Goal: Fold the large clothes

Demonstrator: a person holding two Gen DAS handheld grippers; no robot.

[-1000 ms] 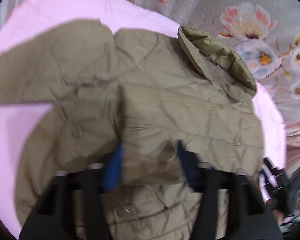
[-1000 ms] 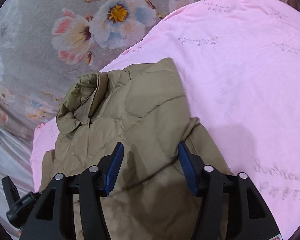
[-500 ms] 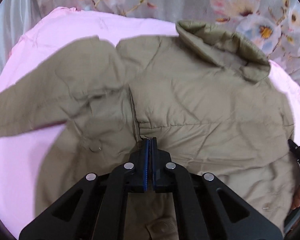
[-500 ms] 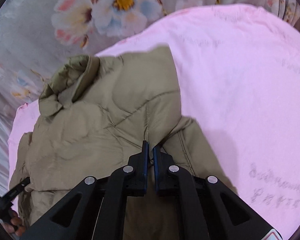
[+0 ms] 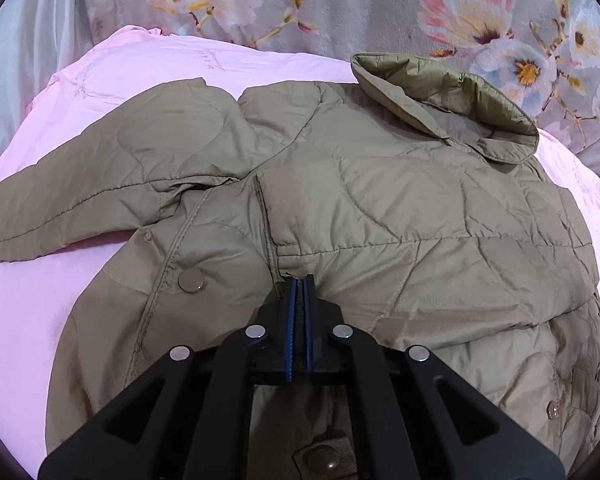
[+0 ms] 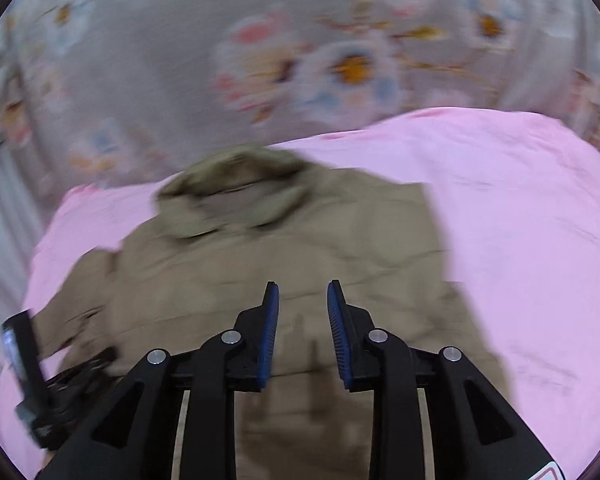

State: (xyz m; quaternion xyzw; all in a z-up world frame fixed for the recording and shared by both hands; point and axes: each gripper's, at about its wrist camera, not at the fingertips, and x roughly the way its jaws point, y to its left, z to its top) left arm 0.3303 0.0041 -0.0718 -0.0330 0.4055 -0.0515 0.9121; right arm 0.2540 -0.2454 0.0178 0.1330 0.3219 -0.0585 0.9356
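Still early: the olive quilted jacket [image 5: 380, 208] is lying on the pink sheet [image 5: 28, 312], one side folded in. Left gripper [image 5: 299, 280] is pinching its edge; right gripper [image 6: 303, 292] is opening, holding nothing.

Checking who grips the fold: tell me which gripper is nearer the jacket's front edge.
Left. The left gripper is shut on the jacket at that edge; the right gripper hangs above it, jaws opening, empty.

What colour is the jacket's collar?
Olive-khaki, like the rest of the jacket; collar clearest in left wrist view.
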